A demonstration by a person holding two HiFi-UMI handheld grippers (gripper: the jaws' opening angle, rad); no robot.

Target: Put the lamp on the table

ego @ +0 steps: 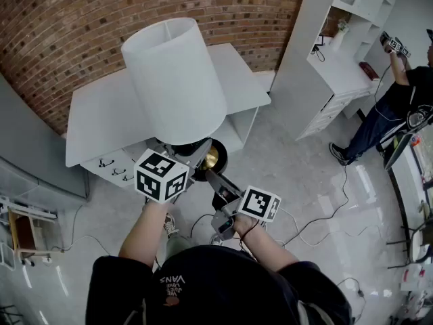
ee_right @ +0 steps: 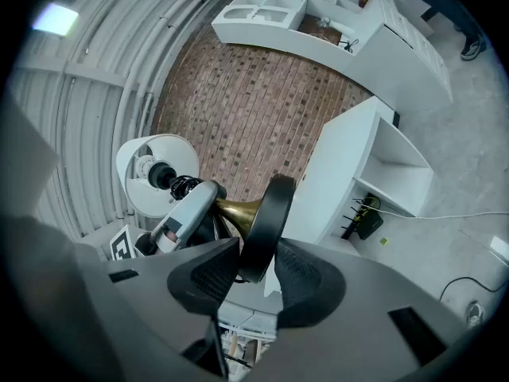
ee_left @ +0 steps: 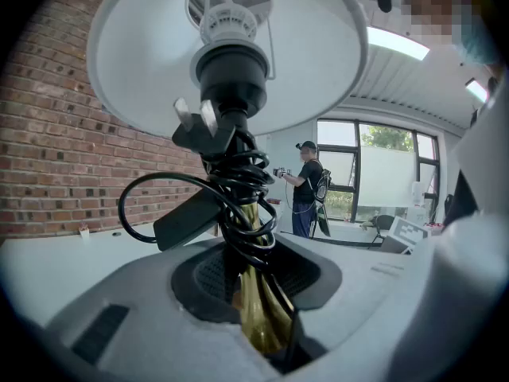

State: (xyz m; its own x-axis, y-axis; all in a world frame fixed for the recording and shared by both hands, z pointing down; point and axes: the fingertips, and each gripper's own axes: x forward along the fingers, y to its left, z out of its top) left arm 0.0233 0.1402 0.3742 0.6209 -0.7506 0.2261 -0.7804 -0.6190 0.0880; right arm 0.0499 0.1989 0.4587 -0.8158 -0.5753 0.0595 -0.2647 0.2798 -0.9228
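Found white-shaded lamp point(ego: 176, 80) with brass stem and black disc base held aloft, carried between both grippers at the near edge of the white rectangular table point(ego: 101, 117) by the red brick wall point(ego: 81, 19); not yet set on the tabletop. Noted left gripper point(ee_left: 256, 297) clamped on the brass stem, below the coiled black cord point(ee_left: 238, 189). Noted right gripper point(ee_right: 256, 263) pinching the rim of the black base, pads against both faces.

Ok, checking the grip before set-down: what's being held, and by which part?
The lamp: left gripper shut on its brass stem by the wound cord, right gripper on the rim of its black base.
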